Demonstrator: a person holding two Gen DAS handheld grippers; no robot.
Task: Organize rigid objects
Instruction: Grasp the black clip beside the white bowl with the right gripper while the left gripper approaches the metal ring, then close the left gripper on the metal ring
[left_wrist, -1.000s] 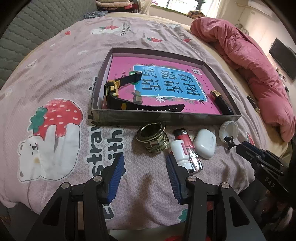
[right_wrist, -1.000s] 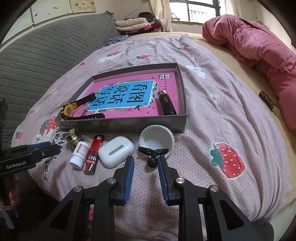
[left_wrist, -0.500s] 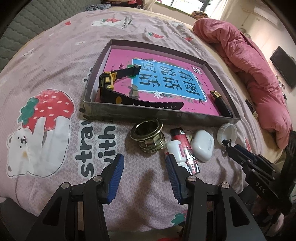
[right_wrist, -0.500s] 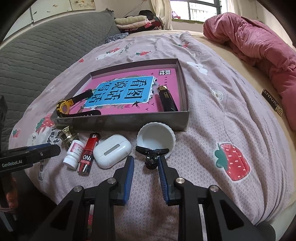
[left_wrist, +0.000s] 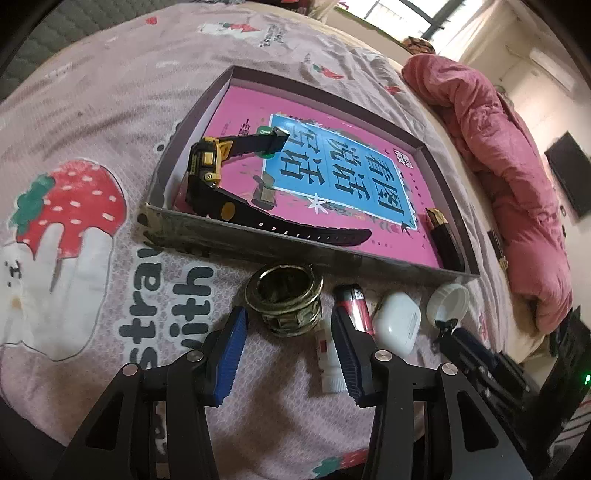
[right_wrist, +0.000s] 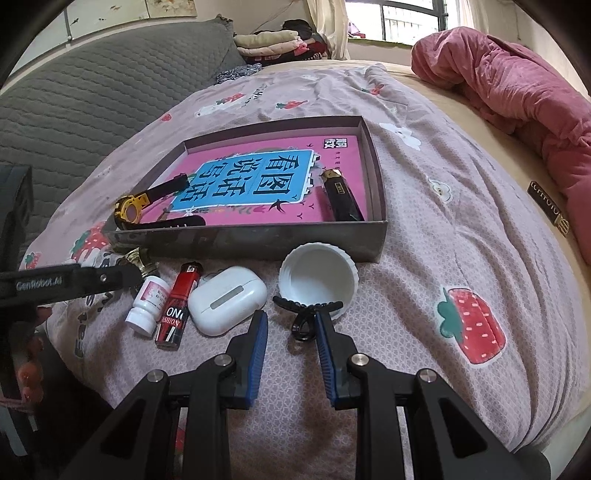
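Note:
A shallow grey box (left_wrist: 295, 254) (right_wrist: 258, 240) with a pink and blue book inside lies on the bed. In it are a black and yellow watch (left_wrist: 207, 173) (right_wrist: 133, 210) and a black lighter (left_wrist: 443, 236) (right_wrist: 340, 199). In front of the box lie a brass ring piece (left_wrist: 284, 299) (right_wrist: 138, 258), a small white bottle (left_wrist: 327, 354) (right_wrist: 147, 302), a red lighter (left_wrist: 354, 306) (right_wrist: 177, 302), a white earbud case (left_wrist: 397, 325) (right_wrist: 229, 299), a white cap (left_wrist: 448, 301) (right_wrist: 317, 277) and a black hair clip (right_wrist: 306, 314). My left gripper (left_wrist: 288, 321) is open just before the brass piece. My right gripper (right_wrist: 290, 325) is open around the clip.
A pink duvet (left_wrist: 509, 166) (right_wrist: 517, 92) is heaped at the right. A grey quilted headboard (right_wrist: 92, 110) stands at the left, with folded clothes (right_wrist: 280, 40) behind. The bed edge is just below both grippers.
My left gripper has moved forward and down toward the brass piece. My right gripper has closed in on the black hair clip. Both stay open.

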